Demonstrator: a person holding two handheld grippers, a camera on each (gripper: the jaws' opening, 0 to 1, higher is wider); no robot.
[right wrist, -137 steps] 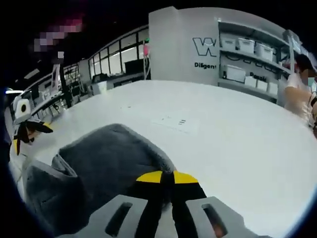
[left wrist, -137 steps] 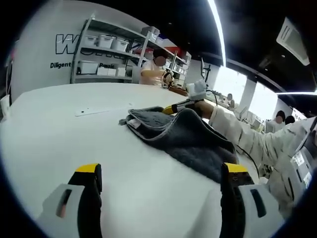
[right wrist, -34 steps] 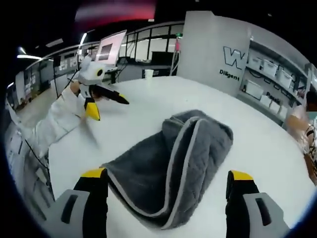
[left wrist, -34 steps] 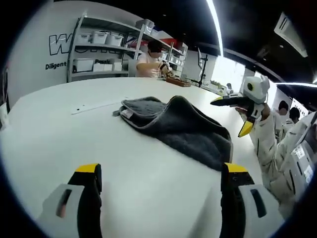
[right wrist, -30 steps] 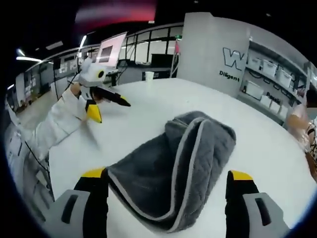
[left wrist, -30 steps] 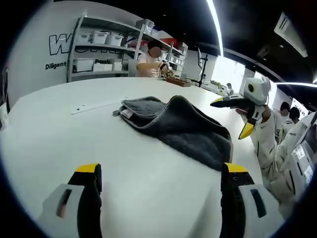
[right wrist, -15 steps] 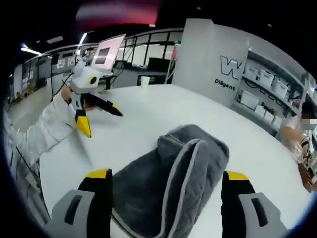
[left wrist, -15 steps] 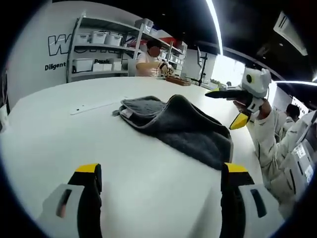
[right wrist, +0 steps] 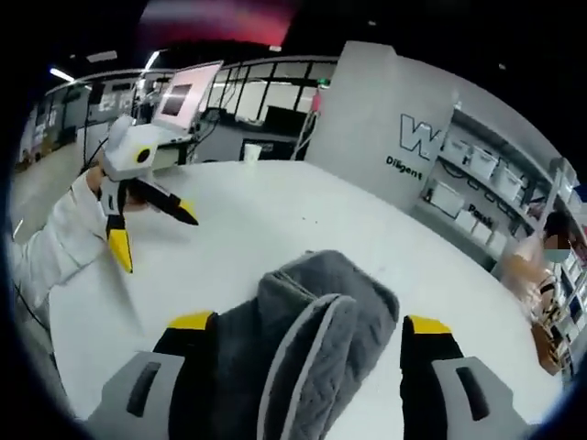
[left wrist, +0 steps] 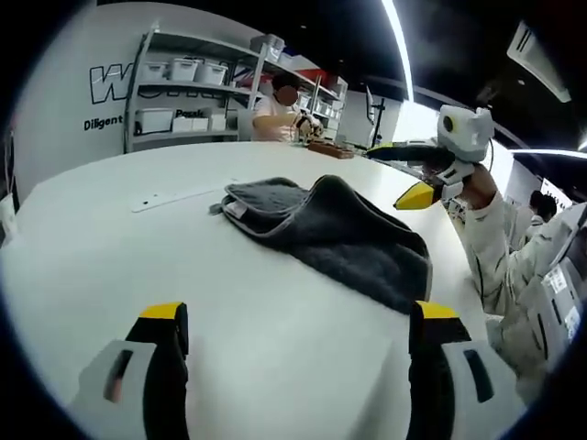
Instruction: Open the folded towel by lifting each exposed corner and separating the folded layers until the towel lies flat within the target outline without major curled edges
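While the left tongs (left wrist: 292, 339) hang released above the white table (left wrist: 101, 247), clear of its near edge, the grey folded towel (left wrist: 339, 229) lies bunched further in, one fold humped up. Right tongs (right wrist: 307, 353) are spread wide too, hovering over the towel, their yellow tips to either side of it, gripping nothing.

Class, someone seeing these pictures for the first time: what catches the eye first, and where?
A rumpled grey towel, still folded, lies mid-table. In the left gripper view, the right tongs hang open above its far side; in the right gripper view, the left tongs hang open to its left.
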